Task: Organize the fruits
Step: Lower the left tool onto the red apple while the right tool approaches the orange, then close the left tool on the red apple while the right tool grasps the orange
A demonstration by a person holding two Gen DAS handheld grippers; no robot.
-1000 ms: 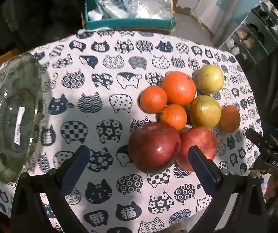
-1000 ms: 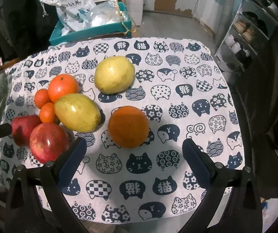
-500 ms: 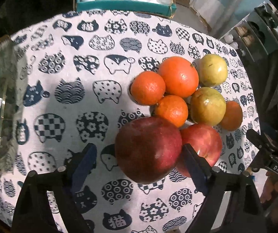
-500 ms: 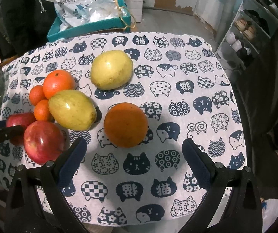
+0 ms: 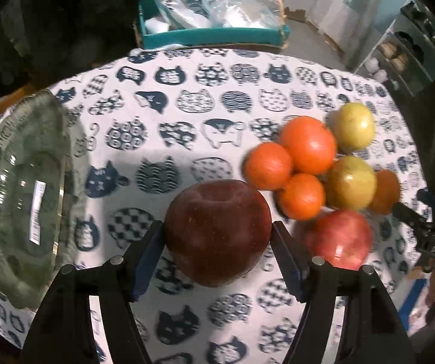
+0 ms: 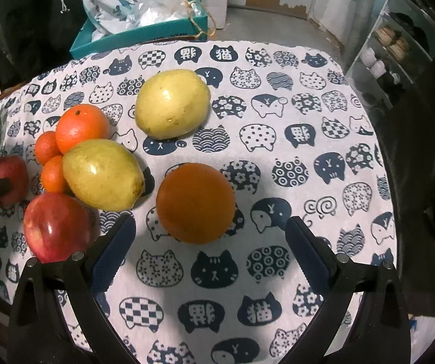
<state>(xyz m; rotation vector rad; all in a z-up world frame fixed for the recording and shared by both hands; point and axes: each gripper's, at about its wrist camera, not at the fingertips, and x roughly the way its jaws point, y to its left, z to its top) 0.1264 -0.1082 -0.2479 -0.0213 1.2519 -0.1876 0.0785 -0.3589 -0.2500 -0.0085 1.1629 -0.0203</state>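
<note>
My left gripper is closing its jaws on a dark red apple, and both blue pads touch its sides. The apple stands on the cat-print cloth, left of the fruit pile. That pile holds a lighter red apple, three oranges and two yellow-green fruits. My right gripper is open and points down just in front of a dull orange; nothing lies between its pads. The right view also shows the dark red apple at the far left.
A clear glass bowl with a white sticker sits at the cloth's left edge. A teal box of plastic bags stands behind the table. Shelves line the right wall. The table edge drops off on the right.
The left jaws have narrowed from wide apart until they touch the dark red apple, which now sits farther from the pile. The right gripper has sunk slightly toward the dull orange.
</note>
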